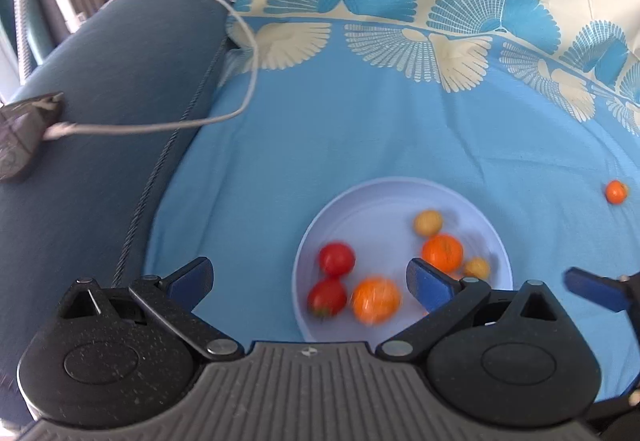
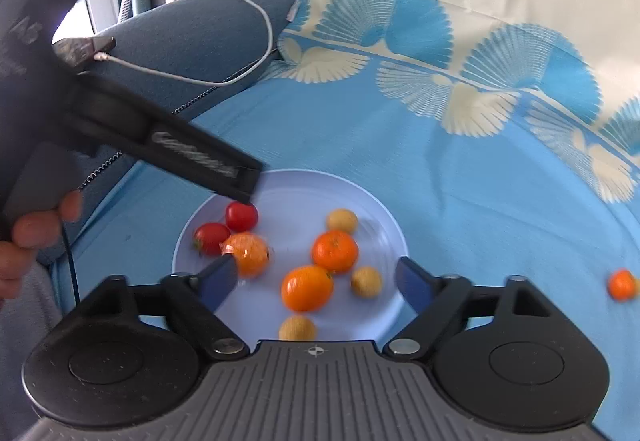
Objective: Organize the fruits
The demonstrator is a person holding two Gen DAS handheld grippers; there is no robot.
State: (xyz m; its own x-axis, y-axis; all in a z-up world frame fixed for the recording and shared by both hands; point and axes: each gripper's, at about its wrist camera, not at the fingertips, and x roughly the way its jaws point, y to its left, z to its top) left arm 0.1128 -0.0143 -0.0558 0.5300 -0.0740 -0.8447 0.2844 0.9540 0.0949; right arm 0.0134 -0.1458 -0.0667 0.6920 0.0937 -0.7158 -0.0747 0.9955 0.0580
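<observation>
Pale lilac plate [image 2: 384, 209], lower centre of both views, on blue cloth [image 2: 460, 181] with fan pattern. Cream band of same cloth along top of frames.

On plate, right wrist view:
- Two red tomatoes [image 2: 241, 216], touching, at left side of plate.
- Blurred orange fruit [image 2: 248, 254], just below tomatoes, touching them.
- Mandarin [image 2: 335, 251], middle of plate.
- Larger orange fruit [image 2: 307, 288], below and left of mandarin, nearly touching it.
- Three small tan round fruits: one [image 2: 342, 221] above mandarin, one [image 2: 366, 282] at lower right, one [image 2: 298, 328] at bottom edge, partly hidden by gripper body.

Off plate: single small orange fruit [image 2: 622, 284], far right on cloth, well apart from plate; seen also at right edge of left wrist view [image 1: 616, 192].

Left gripper [image 1: 308, 277]: spread wide, nothing between blue fingers [image 1: 428, 279]; tomatoes and blurred orange fruit lay on plate in the gap below, untouched. In right wrist view, dark body of left gripper entered from upper left, tip over plate's left rim; holding hand [image 2: 36, 237] at left edge.

Right gripper [image 2: 316, 281]: spread wide, gripping nothing; fruits lay on plate beneath the gap.

Surroundings: dark blue sofa arm [image 1: 120, 81], left of frames; white cable [image 1: 248, 41] looped over it, plugged into dark blurred device [image 1: 24, 129] at left edge.
</observation>
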